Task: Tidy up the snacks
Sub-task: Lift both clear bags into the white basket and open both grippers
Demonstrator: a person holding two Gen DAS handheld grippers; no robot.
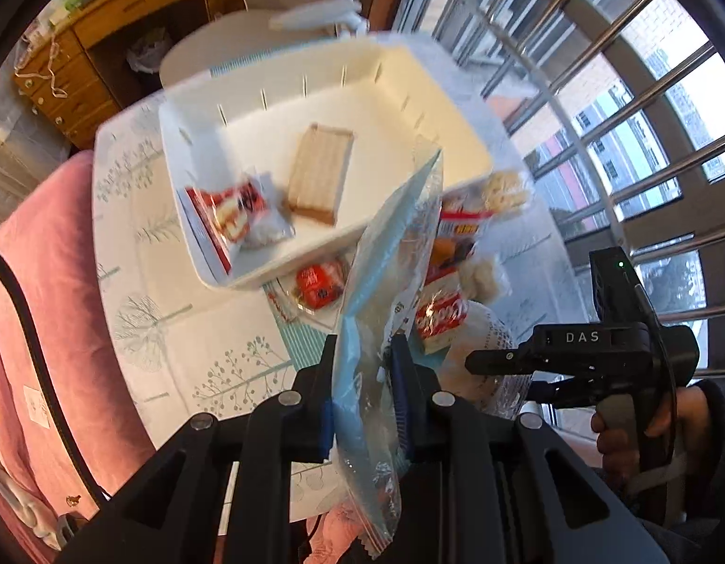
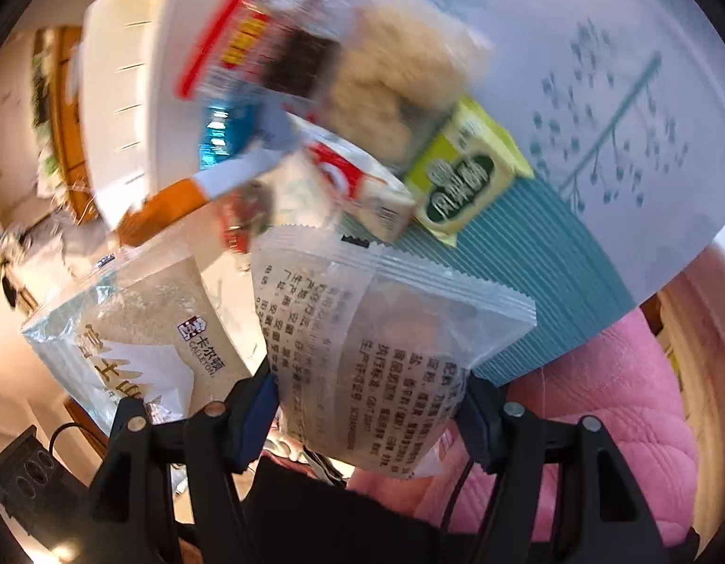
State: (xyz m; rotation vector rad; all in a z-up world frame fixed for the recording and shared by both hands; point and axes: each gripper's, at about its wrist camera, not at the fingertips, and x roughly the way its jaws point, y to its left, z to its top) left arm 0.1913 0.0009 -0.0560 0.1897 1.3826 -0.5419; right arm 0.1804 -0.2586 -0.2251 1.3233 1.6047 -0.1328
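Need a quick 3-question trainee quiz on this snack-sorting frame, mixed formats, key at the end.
1. True or false: the white bin already holds two snacks.
2. Multiple choice: the left gripper is shut on
A. a yellow-green packet
B. a blue-edged clear bag
C. nothing
3. Fill in: the right gripper is shut on a clear packet printed with black ____.

Key:
1. True: a red-and-white packet and a tan wafer pack lie inside.
2. B
3. text. The yellow-green packet lies on the table, ungripped.
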